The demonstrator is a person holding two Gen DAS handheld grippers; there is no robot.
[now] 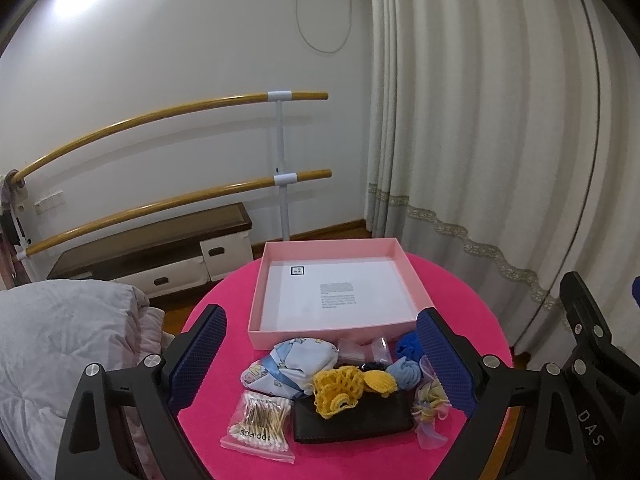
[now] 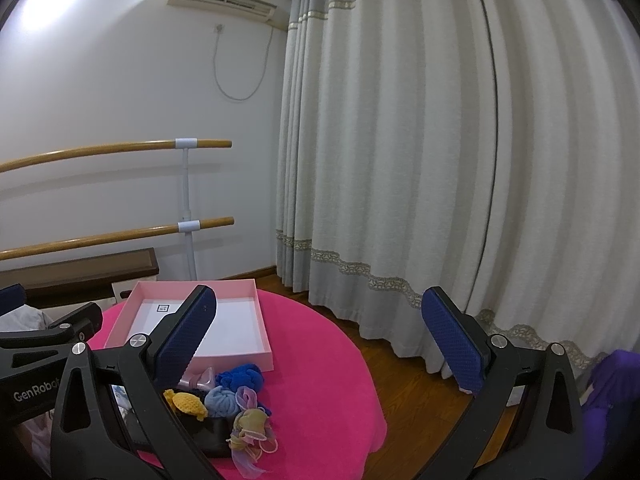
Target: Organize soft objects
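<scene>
White curtains [image 2: 400, 160] and a wall with two wooden rails [image 1: 160, 116] stood behind a round table [image 1: 224, 432] covered in bright pink cloth. On it lay a shallow pink box [image 1: 340, 328], holding only a white sheet. Just in front of the box sat a heap of soft things: a pale printed cloth [image 1: 288, 364], yellow crochet pieces [image 1: 344, 390], a light blue ball [image 1: 406, 374], a dark blue bundle [image 2: 242, 376], a black pouch [image 1: 352, 420] and a bag of cotton swabs [image 1: 260, 428]. The left tongs [image 1: 320, 360] hovered wide open above the heap. The right tongs [image 2: 320, 344] were open too, gripping nothing.
</scene>
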